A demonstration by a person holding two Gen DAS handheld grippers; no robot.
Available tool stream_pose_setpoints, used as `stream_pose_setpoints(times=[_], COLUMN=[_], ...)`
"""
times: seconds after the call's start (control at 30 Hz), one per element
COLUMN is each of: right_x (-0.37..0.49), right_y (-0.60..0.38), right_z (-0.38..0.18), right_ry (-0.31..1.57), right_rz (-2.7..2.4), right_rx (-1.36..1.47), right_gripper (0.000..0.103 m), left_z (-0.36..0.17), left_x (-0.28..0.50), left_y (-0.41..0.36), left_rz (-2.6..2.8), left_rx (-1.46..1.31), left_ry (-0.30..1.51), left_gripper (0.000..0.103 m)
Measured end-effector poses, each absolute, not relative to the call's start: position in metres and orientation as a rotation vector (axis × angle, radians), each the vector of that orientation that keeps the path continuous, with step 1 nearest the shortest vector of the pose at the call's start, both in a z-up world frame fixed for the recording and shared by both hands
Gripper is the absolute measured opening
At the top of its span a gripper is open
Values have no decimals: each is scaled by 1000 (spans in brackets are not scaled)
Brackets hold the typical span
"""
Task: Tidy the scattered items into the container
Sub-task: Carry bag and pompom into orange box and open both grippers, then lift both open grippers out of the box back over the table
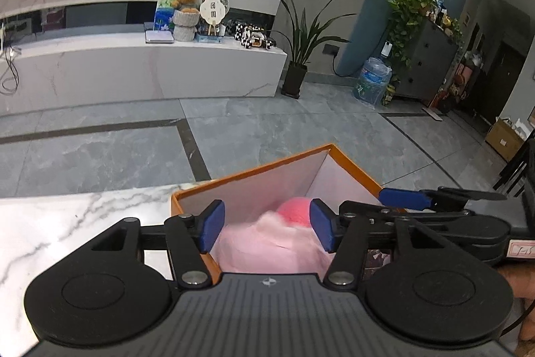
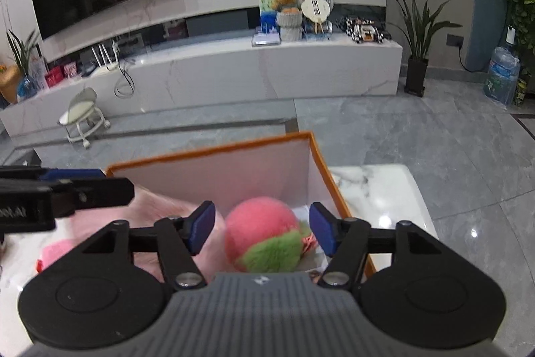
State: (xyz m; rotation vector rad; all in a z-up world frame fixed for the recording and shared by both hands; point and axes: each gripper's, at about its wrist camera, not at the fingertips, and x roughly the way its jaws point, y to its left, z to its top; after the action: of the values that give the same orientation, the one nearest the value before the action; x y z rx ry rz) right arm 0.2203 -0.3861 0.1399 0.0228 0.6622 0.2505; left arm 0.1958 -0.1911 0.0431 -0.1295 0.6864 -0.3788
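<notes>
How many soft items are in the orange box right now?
2: a pink plush peach toward the orange box's right side, and a pale pink cloth left of it. More may lie hidden underneath.

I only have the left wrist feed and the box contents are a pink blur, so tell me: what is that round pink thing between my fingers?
Observer: A plush peach with a green leaf patch on its near side, lying inside the orange box.
Operator: Is the right gripper holding it?
Observer: No. The right gripper is open, its blue pads on either side of the peach with gaps showing.
Operator: What lies past the box on the right?
Observer: The marble table goes on a little further, bare where it shows, then the grey floor.
</notes>
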Motion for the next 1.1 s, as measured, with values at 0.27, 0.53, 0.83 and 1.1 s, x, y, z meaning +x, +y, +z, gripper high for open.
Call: stream_pose_setpoints(times=[0.27,0.53,0.83,1.1], right_x=[215,197,164,132], right_y=[-383,-366,-321,-270], right_z=[155,180,210,220], right_ry=[633,573,489,437], right_rz=[254,275,356,454], right_rx=[24,13,-49,-149], right_gripper=[67,67,68,69], left_z=[62,90,120,136], left_x=[182,155,114,82], left_y=[-185,-157,-94,-30], left_rz=[-360,-321,-237,-142], left_rx=[-106,-97,-88,-87], left_ry=[659,611,559,523], left_gripper=[71,73,74,77])
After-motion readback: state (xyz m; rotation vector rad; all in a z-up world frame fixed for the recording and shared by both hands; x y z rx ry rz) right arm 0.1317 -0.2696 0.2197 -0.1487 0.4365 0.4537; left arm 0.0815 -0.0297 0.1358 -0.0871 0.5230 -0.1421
